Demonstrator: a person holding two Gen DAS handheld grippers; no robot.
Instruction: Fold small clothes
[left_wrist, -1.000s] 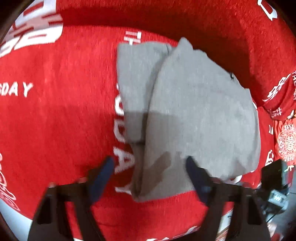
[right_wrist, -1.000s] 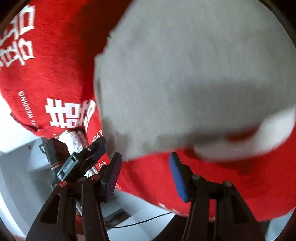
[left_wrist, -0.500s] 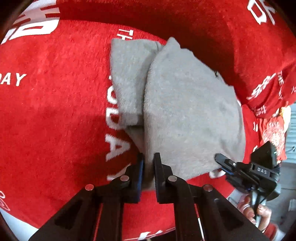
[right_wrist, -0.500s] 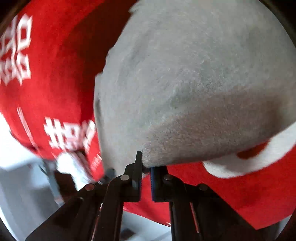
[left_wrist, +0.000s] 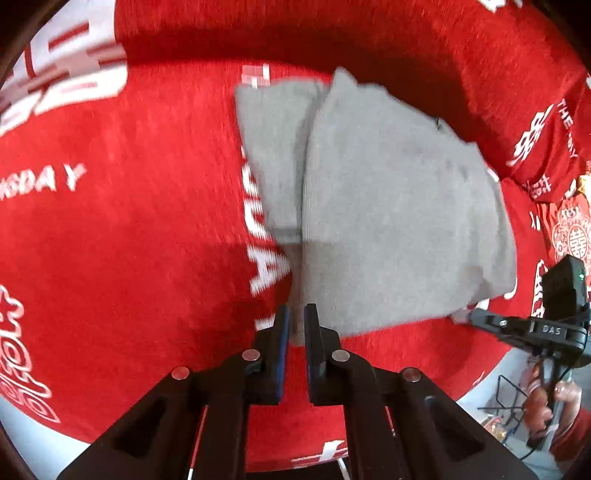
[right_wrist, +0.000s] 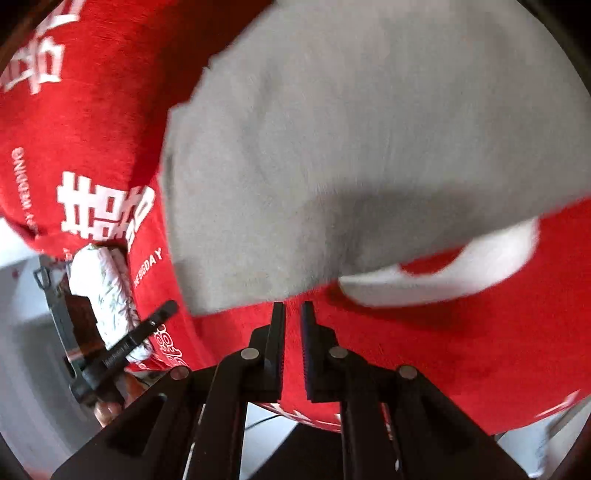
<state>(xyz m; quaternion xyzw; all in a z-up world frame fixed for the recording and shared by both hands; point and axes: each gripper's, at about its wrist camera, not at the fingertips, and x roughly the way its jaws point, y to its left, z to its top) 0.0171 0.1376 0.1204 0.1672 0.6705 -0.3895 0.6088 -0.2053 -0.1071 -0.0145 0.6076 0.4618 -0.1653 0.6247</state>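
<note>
A grey folded garment (left_wrist: 388, 206) lies on a red cloth with white lettering (left_wrist: 129, 221). My left gripper (left_wrist: 294, 321) is shut on the garment's near left corner. In the right wrist view the garment (right_wrist: 369, 147) fills the upper frame. My right gripper (right_wrist: 293, 314) is shut just below the garment's near edge, and whether it holds cloth cannot be told. The right gripper also shows in the left wrist view (left_wrist: 465, 317) at the garment's near right corner.
The red cloth (right_wrist: 92, 110) covers the whole table. The table's near edge runs along the bottom of both views, with grey floor and cables (left_wrist: 509, 398) beyond it. The left gripper's body (right_wrist: 125, 347) shows at lower left in the right wrist view.
Both grippers went from open to shut at the garment's near edge a second ago. Since half a second ago both have stayed shut and the views have shifted slightly.
</note>
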